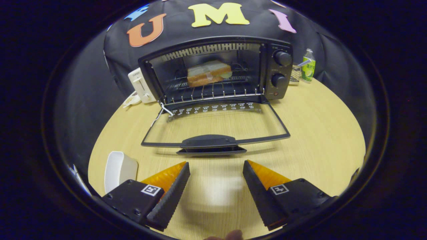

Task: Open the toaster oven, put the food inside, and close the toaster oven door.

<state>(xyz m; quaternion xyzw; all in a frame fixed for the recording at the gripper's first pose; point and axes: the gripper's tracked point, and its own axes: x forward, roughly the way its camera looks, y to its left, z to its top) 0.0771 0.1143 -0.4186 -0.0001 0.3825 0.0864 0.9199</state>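
My gripper (216, 170) is hanging wide open, empty | toaster oven (217, 70) at 12 o'clock, door (213, 125) lying flat toward me | food (209, 73) is sitting on the rack, long axis 9-to-3.

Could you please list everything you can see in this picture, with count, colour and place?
Toaster oven: one, black, far side of the table, door open.
Door: one, glass in a black frame, folded down flat, its handle just ahead of the fingers.
Food: one, tan-orange, on the rack inside the oven.
Table: one, light wood, round.
Dish: one, white, on the table beside one finger.
White appliance: one, beside the oven, opposite its knobs.
Bottle: one, green label, beyond the oven's knob side.
Gripper: one, fingers open, nothing between them, over the table short of the handle.
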